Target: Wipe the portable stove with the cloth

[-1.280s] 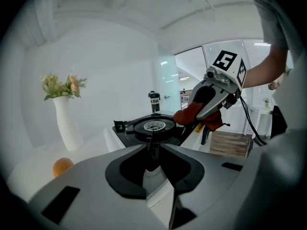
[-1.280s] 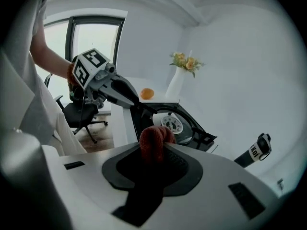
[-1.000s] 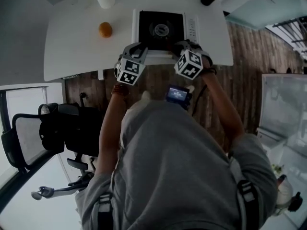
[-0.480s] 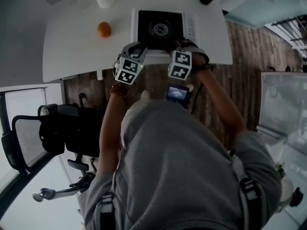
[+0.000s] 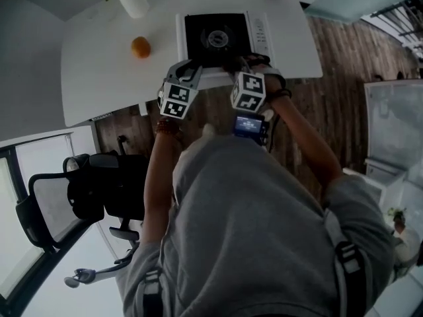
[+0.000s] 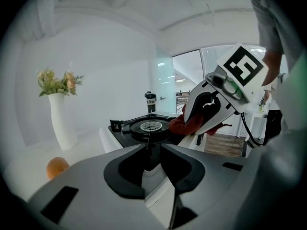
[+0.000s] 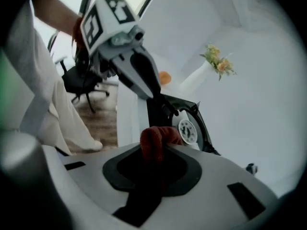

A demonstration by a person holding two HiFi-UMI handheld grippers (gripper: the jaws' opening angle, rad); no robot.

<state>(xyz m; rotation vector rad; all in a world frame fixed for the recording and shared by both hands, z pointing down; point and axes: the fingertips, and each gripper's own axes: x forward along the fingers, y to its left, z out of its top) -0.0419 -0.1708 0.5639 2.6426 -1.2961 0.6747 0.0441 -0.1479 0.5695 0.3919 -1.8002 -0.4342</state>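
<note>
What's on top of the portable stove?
The right gripper holds a red cloth on the near edge of the portable stove, beside the round burner. The patch of stove under the cloth is covered.

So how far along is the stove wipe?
Done: the right claw is shut on the red cloth. In hand: the cloth is at the portable stove's near edge, by the burner. Left: wiping across the black top; how much is already wiped doesn't show.

r gripper (image 7: 152, 153): jaws clamped on red cloth (image 7: 154, 137), bunched btwn pads
stove (image 7: 192, 128): just past cloth, black top, round burner
l gripper (image 7: 163, 108): tips at stove's near edge
bkgd: orange (image 7: 165, 77), vase w/ flowers (image 7: 217, 63), office chair (image 7: 81, 83)
</note>
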